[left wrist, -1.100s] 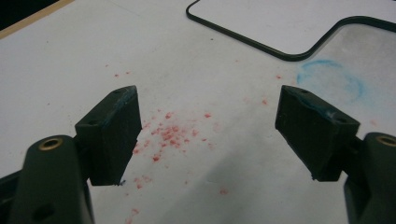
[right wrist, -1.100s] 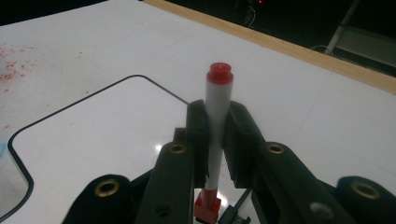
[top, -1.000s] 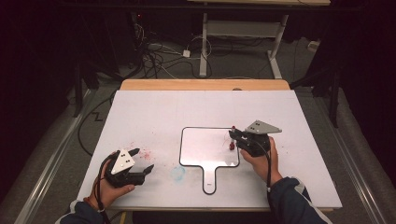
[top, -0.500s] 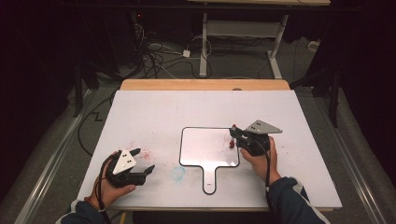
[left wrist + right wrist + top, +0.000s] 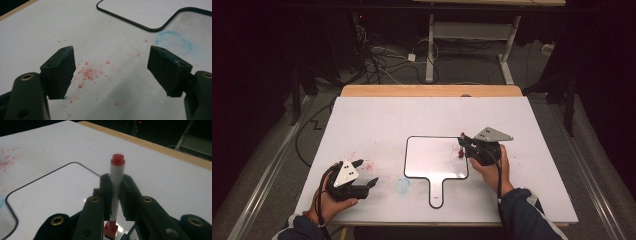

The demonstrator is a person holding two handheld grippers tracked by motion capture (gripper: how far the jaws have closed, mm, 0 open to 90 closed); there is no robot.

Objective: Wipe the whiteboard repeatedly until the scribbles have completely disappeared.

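A small whiteboard [image 5: 432, 155] with a black rim and a handle lies on the white table. My right gripper [image 5: 463, 146] hovers at the board's right edge, shut on a white marker [image 5: 116, 182] with a red end, held upright with its red tip [image 5: 111, 229] down at the board. My left gripper [image 5: 366, 174] rests near the table's front left, open with nothing between its pads [image 5: 61, 70]. Red specks [image 5: 87, 73] dot the table under it.
A faint blue ring stain [image 5: 402, 186] marks the table left of the board's handle [image 5: 436, 192]. The table's wooden far edge [image 5: 432, 91] meets a dark floor with cables and desk legs. The table's far half lies open.
My left gripper has drifted slightly toward the front of the table. The right gripper with the marker has barely moved.
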